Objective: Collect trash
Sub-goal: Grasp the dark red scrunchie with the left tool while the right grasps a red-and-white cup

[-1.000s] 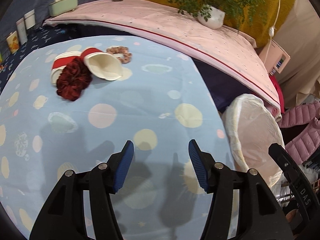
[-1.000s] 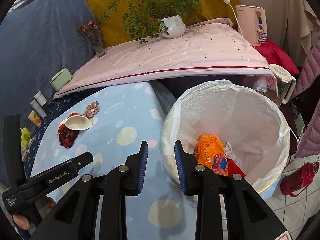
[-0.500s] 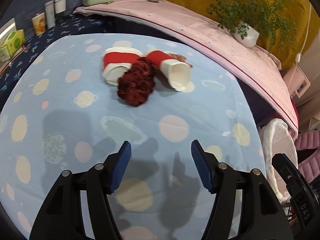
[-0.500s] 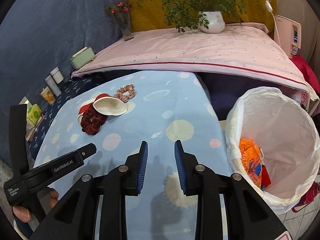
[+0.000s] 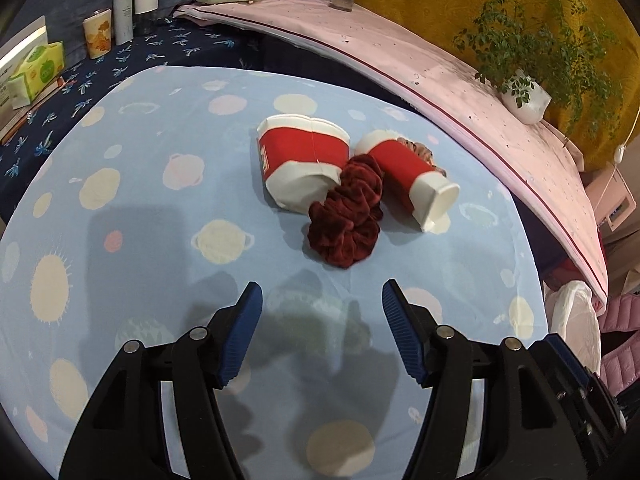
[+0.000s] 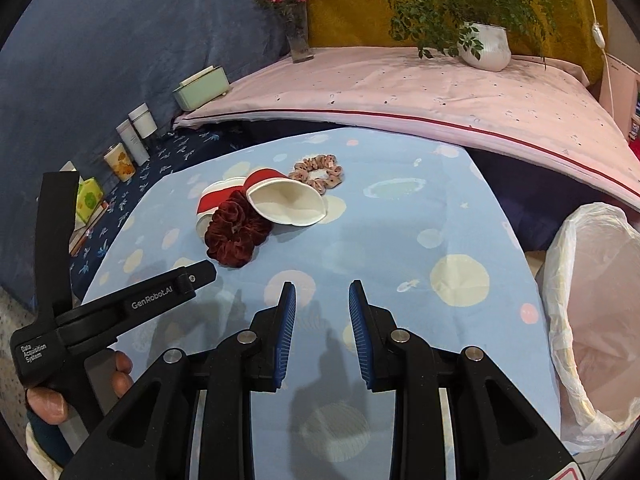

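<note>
Cups: two red-and-white paper cups lie on their sides mid-table, the flattened cup (image 5: pixel 306 164) left of the dark red scrunchie (image 5: pixel 346 214), the round cup (image 5: pixel 408 174) right of it, both touching the scrunchie.
Cup axes: in the left view the round cup's long axis runs from far-left to near-right with its open mouth toward the near right; the flattened cup lies broadside, its crushed mouth toward the camera.
Left view only: the flattened cup's full red band and seam; the pink scrunchie is nearly hidden behind the round cup.
Right view only: the round cup's (image 6: pixel 286 200) open mouth faces the camera, the pink scrunchie (image 6: pixel 318 172) lies whole just beyond the cups, the flattened cup (image 6: pixel 214 200) is mostly hidden behind the dark red scrunchie (image 6: pixel 236 234), and the white-lined bin (image 6: pixel 592 320) stands off the table's right edge.
Left gripper (image 5: pixel 322 328): jaws wide apart, nothing between them, over bare cloth on the near side of the scrunchie.
Right gripper (image 6: pixel 322 328): jaws narrow but parted, nothing between them, over bare cloth nearer than the cups.
Hand (image 6: pixel 80 388): holds the left gripper's handle at the lower left of the right view.
Table (image 5: pixel 120 208): blue spotted cloth, bare all around the cup cluster; far edge meets a pink-covered ledge (image 6: pixel 440 96), left edge a dark cloth.
</note>
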`<state>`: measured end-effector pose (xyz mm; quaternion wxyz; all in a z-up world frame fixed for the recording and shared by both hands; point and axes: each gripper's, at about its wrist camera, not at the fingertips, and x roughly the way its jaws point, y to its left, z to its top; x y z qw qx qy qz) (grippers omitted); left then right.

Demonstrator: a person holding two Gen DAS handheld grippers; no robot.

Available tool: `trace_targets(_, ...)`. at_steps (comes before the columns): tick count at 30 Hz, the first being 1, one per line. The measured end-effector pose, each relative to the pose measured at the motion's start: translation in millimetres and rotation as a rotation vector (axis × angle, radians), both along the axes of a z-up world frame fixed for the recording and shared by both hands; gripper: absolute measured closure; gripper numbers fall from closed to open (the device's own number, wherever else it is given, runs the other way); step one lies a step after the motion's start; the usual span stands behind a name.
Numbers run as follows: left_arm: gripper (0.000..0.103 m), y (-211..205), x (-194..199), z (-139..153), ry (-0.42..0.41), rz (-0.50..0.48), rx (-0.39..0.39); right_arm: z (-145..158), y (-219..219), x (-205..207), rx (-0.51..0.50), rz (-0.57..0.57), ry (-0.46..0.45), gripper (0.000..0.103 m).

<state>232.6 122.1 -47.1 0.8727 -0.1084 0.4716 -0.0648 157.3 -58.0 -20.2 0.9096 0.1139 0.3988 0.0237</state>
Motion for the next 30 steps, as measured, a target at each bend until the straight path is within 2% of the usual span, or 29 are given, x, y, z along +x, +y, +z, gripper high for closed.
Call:
trace_targets(7, 0.045, -3.3, 30.0, -8.8, 0.018, -0.016, -0.022, -3.7, 16.2, 25.8, 0.002, 0.025, 0.0, 0.075)
trace_targets(12, 0.05, -5.1, 44.6, -18.0, 0.039, -0.022, -0.037, -6.8, 25.2, 45.3, -0.009, 0.044, -0.006, 0.075)
trace_targets(16, 0.065, -5.8, 52.8, -24.1, 0.056, -0.038, -0.054, -14.1, 32.8, 59.4, -0.028, 0.061, 0.001, 0.075)
trace_targets(17, 0.076, -5.7, 54.3, -25.6, 0.061, -0.044, -0.062, -16.5, 34.4, 63.0, -0.028, 0.066, 0.005, 0.075)
trace_targets(18, 0.081, -5.7, 56.1, -27.1, 0.067, -0.052, -0.069, -18.2, 35.4, 65.3, -0.028, 0.068, 0.007, 0.075)
trace_targets(20, 0.086, -3.7, 56.7, -27.3, 0.066, -0.054, -0.082, -20.7, 37.3, 69.8, -0.024, 0.071, 0.01, 0.075)
trace_targets(23, 0.09, 1.5, 52.8, -24.3, 0.059, -0.058, -0.099, -23.9, 40.3, 75.9, -0.008, 0.08, 0.016, 0.075)
trace_targets(30, 0.09, 16.9, 46.5, -19.5, 0.055, -0.022, -0.113, -29.1, 53.8, 93.7, 0.006, 0.103, 0.014, 0.075)
